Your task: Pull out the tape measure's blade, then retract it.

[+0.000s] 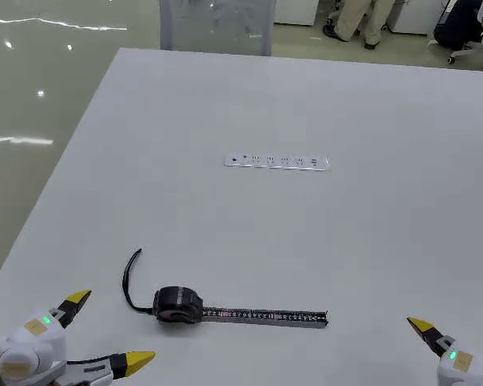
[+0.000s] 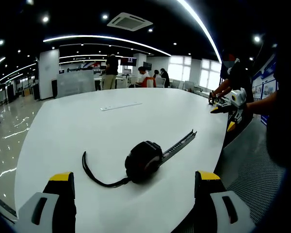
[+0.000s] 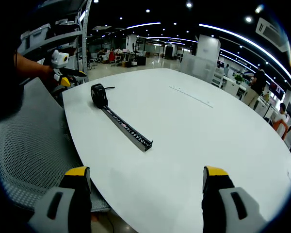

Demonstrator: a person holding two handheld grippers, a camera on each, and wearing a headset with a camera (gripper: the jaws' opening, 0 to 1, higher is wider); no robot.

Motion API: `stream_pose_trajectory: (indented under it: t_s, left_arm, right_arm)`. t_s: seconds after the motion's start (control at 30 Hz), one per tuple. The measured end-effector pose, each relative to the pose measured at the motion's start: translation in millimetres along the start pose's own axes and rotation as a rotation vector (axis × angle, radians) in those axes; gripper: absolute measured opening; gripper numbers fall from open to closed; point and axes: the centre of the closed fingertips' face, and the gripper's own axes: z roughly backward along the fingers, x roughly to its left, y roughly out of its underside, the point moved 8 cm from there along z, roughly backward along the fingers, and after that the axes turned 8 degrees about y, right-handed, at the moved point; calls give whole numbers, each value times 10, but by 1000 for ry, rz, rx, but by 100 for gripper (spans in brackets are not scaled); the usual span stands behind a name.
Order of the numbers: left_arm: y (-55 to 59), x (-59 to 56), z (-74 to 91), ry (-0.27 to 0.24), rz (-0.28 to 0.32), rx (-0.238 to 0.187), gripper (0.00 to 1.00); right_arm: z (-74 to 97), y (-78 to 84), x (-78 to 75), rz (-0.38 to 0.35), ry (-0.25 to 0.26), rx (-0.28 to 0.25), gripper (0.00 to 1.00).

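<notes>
A black tape measure [image 1: 178,305] lies on the white table [image 1: 306,104] near its front edge. Its blade [image 1: 266,316] stretches out to the right, flat on the table, and a black wrist strap [image 1: 130,277] curls off to the left. My left gripper [image 1: 109,330] stands open at the lower left, a short way from the case [image 2: 143,160], with nothing between its yellow-tipped fingers. My right gripper [image 3: 145,177] is open too, at the lower right [image 1: 423,326], and faces the blade's free end [image 3: 146,144] from a distance.
A white power strip [image 1: 277,162] lies flat in the middle of the table. A chair back [image 1: 216,26] stands at the far edge. People stand and sit beyond the table [image 2: 110,72]. Glossy floor runs along the left side [image 1: 32,96].
</notes>
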Motion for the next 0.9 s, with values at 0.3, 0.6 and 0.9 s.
stream_pose_trajectory:
  t_s: [0.3, 0.6, 0.9]
  left_arm:
    - [1, 2, -3, -1, 4, -3, 100]
    - [-18, -19, -11, -22, 47, -4, 100]
    - [-135, -165, -169, -72, 90, 19, 100]
  right_arm:
    - [3, 12, 11, -2, -3, 3, 98]
    - [23, -43, -7, 20, -24, 15, 96]
    - [2, -253, -66, 147, -97, 54, 93]
